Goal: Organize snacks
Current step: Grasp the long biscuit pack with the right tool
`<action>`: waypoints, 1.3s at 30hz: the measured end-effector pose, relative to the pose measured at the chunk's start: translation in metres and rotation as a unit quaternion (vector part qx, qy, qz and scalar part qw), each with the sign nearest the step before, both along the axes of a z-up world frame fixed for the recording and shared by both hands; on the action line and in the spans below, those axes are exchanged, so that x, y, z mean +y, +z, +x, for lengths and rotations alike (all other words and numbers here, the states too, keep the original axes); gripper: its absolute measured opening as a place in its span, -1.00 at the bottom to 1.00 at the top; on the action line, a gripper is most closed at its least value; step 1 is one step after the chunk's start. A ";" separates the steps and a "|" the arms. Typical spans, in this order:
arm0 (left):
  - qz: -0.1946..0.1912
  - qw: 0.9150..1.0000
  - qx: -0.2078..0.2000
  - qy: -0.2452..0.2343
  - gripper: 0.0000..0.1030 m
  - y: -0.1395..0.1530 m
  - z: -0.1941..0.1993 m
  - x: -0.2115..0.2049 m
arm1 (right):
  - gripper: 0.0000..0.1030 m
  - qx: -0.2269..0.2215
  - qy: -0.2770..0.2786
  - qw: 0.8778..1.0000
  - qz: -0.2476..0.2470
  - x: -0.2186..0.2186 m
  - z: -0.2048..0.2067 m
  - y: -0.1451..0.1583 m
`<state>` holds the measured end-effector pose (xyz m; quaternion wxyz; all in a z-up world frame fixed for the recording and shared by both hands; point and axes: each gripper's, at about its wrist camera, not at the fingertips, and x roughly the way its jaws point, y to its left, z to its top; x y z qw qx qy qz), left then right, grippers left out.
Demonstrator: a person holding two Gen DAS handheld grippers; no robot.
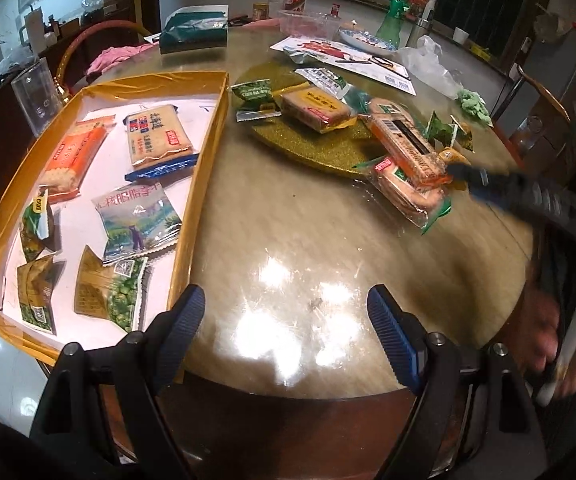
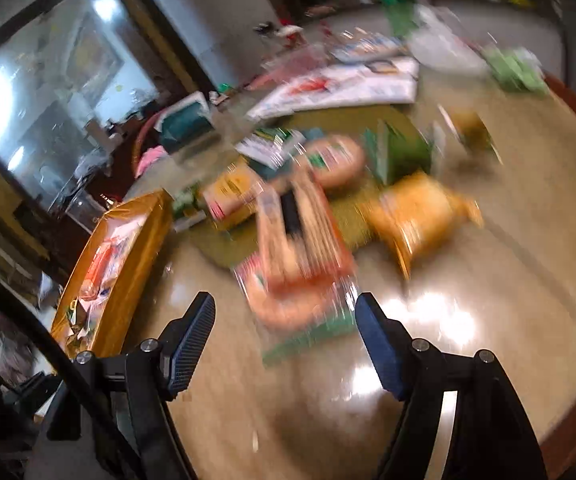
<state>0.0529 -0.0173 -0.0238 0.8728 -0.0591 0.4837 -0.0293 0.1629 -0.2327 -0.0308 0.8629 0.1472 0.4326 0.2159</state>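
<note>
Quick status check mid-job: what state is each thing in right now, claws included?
Left claw: open, empty, over bare tabletop.
Right claw: open, empty, near the loose packets.
Gold-walled cardboard tray: part filled, several snack packets lying flat.
Clear-wrapped round biscuit packet with green ends: on the table, outside the tray.
Orange cracker packet: stacked on that packet, not yet sorted.
Clear plastic cup: upright, looks empty.

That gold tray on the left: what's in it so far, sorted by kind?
In the gold tray:
Cracker packs: 2 (orange, blue)
Green pea packets: 3 ()
Landscape-print packet: 1
Total: 6
</note>
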 end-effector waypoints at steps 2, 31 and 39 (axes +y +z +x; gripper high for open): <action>-0.005 1.000 0.003 -0.001 0.62 0.000 -0.001 0.000 | 0.42 -0.012 0.008 0.999 -0.044 0.013 0.023 0.005; 0.004 1.000 0.005 -0.004 0.62 -0.001 0.003 -0.008 | -0.01 -0.084 0.081 0.978 -0.171 0.031 -0.014 -0.005; 0.010 1.000 0.003 -0.009 0.62 -0.001 -0.001 -0.011 | -0.01 -0.082 0.057 0.969 -0.224 0.013 0.028 -0.013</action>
